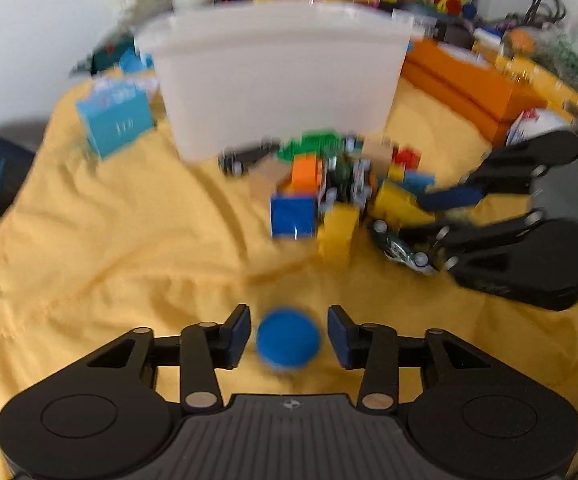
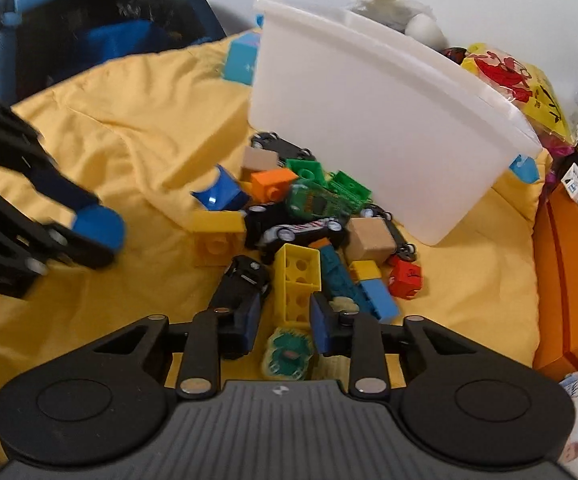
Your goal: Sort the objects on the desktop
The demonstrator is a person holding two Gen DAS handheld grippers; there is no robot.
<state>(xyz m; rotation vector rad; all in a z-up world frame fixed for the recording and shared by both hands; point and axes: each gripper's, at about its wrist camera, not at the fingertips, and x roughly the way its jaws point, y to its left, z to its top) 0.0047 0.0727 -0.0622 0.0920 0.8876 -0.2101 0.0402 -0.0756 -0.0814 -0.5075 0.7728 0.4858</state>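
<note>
From the left wrist view, the left gripper (image 1: 288,338) has its fingers (image 1: 237,334) apart with a blue ball (image 1: 288,340) sitting between them; a sliver of gap shows on either side, so the pads do not appear to press on it, though blur makes the contact hard to judge. Beyond it, on the yellow cloth (image 1: 129,240) that covers the worktop, lies the toy pile (image 1: 341,188) of bricks and little cars, heaped right at the foot of the white bin (image 1: 281,80), and the right gripper (image 1: 429,220) reaches into the pile from the side. From the right wrist view, the right gripper (image 2: 283,326) stands at the near edge of that pile with its fingers (image 2: 249,320) narrowly apart over a small round green-and-cream toy (image 2: 288,354); a black toy car (image 2: 245,280) lies against the outer side of one finger and a yellow brick (image 2: 297,280) just ahead. Whether the pads touch the round toy I cannot tell. The left gripper (image 2: 97,226) shows at the side with the ball at its tips. The step in hand looks like picking up, both hands at once. Next, each pair of fingers likely needs to close squarely on its piece, then lift over the bin's rim; the ball may roll out if pinched off-centre.
</note>
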